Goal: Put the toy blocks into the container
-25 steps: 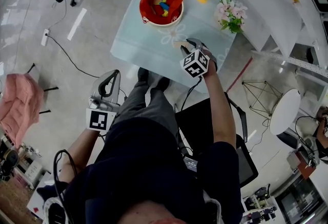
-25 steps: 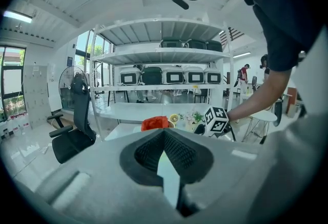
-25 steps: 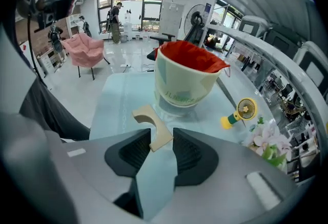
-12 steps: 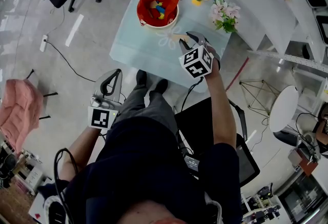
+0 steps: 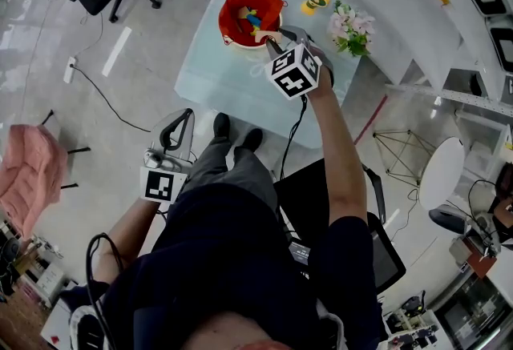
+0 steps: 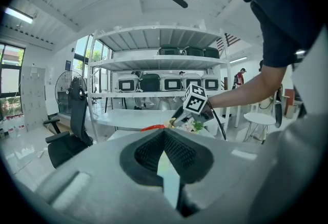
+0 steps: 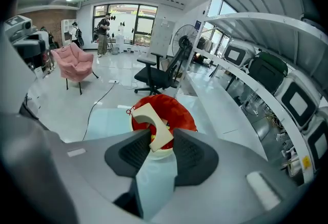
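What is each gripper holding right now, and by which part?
The right gripper clamps a cream arch-shaped block by its lower end, and the rest of the block sticks up past the pads. The left gripper holds nothing.

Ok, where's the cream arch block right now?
In the right gripper view the cream arch block is clamped between the jaws of the right gripper, held up at the near edge of the red container.

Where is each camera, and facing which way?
Head view: on the person's head, looking steeply down at table; shows torso, legs, arms, left gripper, right gripper.
Left gripper view: low beside the person, facing the shelves; shows their forearm, torso.
Right gripper view: over the table, facing the red container, block clamped.
Shared: all see the container.
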### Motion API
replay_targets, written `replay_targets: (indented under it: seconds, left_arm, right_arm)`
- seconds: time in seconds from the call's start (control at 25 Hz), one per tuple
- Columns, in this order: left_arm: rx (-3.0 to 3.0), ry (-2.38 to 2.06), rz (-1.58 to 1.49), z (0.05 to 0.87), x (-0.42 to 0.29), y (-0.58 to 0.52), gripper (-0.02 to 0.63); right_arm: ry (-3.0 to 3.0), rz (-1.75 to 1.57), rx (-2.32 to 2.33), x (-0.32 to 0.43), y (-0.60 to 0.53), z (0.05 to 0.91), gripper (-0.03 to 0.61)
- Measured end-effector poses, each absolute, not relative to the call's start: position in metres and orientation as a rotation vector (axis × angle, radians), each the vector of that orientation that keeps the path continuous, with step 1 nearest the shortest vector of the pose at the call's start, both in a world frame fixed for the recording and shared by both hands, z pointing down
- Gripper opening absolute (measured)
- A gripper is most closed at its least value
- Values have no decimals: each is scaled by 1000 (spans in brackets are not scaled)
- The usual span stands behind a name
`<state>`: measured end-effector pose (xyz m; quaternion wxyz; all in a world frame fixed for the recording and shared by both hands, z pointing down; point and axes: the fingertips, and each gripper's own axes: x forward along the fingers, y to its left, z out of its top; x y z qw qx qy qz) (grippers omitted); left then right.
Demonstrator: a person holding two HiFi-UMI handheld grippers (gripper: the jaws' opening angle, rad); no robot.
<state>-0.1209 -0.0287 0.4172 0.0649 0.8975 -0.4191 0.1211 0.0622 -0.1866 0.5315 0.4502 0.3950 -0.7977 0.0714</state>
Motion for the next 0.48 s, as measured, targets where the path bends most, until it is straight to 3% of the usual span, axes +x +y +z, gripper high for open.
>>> replay_targets:
  seconds: [0.48]
  left_arm:
    - [2692, -1303, 344, 413, -135, -36, 3]
  right_arm:
    - [-1918, 175, 935, 38, -233, 566, 135]
